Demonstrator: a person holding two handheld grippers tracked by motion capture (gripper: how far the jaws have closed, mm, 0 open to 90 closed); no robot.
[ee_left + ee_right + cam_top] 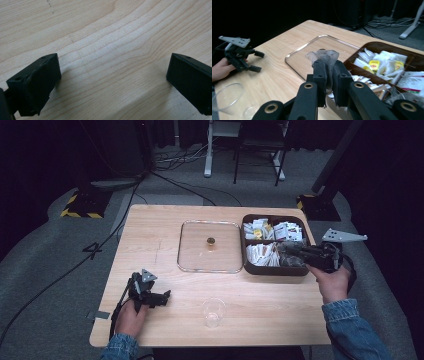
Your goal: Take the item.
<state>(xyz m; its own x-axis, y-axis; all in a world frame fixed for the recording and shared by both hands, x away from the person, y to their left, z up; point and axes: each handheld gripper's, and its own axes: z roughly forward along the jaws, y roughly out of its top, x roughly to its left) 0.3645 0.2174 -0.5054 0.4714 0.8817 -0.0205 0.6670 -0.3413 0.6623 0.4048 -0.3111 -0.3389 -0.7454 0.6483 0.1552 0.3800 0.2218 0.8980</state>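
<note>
Two units: my right hand-held gripper [328, 75] pinches a clear crumpled packet [324, 57] over the brown box [387, 46]; my left hand-held gripper [113, 80] gapes wide above bare tabletop [105, 37].

A light wooden table [165, 220] stands on grey carpet [50, 250], with dark curtains around the room. Faint pencil marks [159, 251] cross the tabletop left of its middle, and a small grey strip of tape [102, 315] lies at its front left edge. On the floor to the left, a black cross of tape [93, 250] sits beside a long black cable [75, 267] running toward the far side. A yellow-and-black striped base [82, 205] stands near the table's far left corner and another dark base [315, 205] near the far right. Beyond them are a white desk leg [208, 150], dark chair legs [257, 155] and loose cables [175, 157].
</note>
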